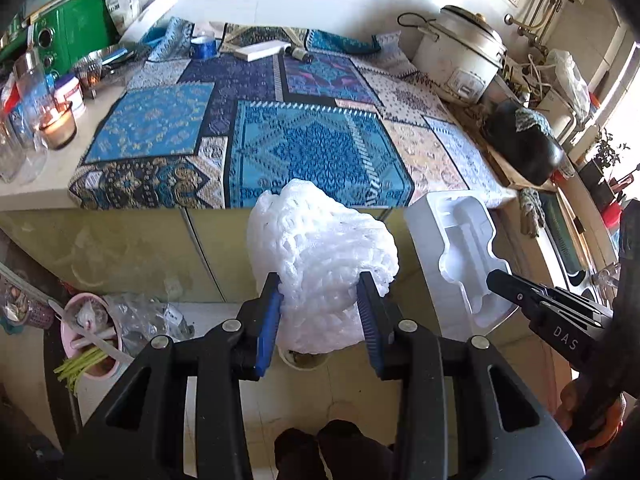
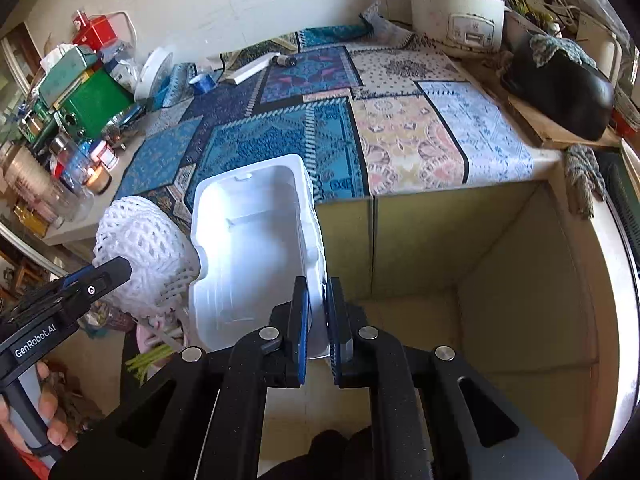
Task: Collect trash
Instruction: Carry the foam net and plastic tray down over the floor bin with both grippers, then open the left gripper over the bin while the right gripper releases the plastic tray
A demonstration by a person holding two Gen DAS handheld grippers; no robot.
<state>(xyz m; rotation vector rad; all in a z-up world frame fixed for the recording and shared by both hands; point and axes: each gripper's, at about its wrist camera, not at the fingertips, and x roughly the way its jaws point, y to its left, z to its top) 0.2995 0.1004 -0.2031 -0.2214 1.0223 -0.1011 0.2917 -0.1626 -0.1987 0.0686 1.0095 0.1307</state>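
Observation:
My left gripper point(image 1: 320, 284) is shut on a bunch of white foam netting point(image 1: 320, 248), held in the air in front of the counter edge. The netting also shows in the right wrist view point(image 2: 140, 248). My right gripper point(image 2: 318, 288) is shut on the rim of a white moulded styrofoam tray point(image 2: 252, 248), held tilted just off the counter's front edge. The tray shows to the right in the left wrist view point(image 1: 460, 256), with the right gripper point(image 1: 496, 278) on its edge. A pink bin point(image 1: 90, 336) with scraps stands on the floor at lower left.
The counter carries a blue patterned cloth point(image 1: 280, 136). A rice cooker point(image 1: 460, 56) and a black pan point(image 1: 524, 140) stand at the right. Jars and a lit candle point(image 1: 58, 124) crowd the left, by a green box point(image 1: 76, 32). A crumpled plastic bag point(image 1: 148, 316) lies by the bin.

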